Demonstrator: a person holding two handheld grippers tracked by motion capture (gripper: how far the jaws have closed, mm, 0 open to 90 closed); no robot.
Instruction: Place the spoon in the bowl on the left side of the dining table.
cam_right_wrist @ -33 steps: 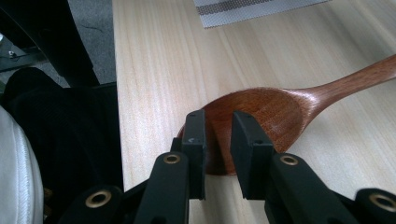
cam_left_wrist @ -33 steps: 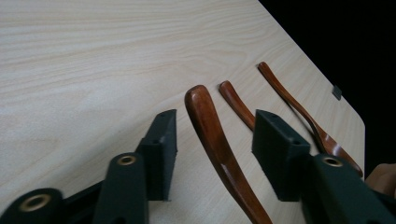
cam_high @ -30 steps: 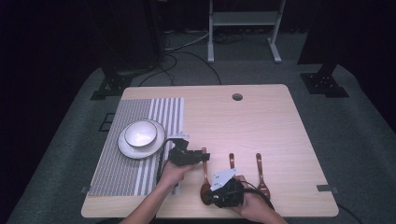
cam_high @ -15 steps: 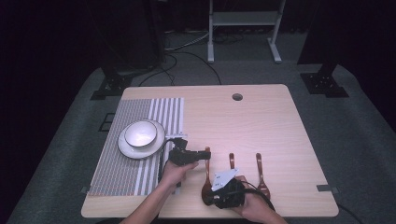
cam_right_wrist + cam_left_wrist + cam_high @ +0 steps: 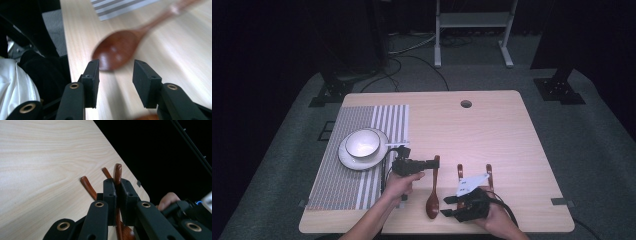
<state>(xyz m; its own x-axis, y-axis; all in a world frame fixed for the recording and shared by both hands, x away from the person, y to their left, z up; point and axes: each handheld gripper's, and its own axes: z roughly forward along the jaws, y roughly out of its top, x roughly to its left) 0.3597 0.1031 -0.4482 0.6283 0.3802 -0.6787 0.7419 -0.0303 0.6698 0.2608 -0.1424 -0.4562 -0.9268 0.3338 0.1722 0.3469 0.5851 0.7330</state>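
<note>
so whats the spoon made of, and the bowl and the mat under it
Spoon: looks like wood, reddish-brown with a smooth, slightly glossy finish; lacquer is possible. Bowl: probably glazed ceramic, white and shiny with a dark rim line. Mat: seemingly woven fabric, matte, grey and white stripes; the weave is too small to confirm.

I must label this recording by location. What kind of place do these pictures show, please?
Probably a studio or lab set up for recording, not a home. A lone wooden table stands on grey carpet among dark curtains, with equipment stands and loose cables behind it. A place setting, bowl and spoon, looks staged.
</note>
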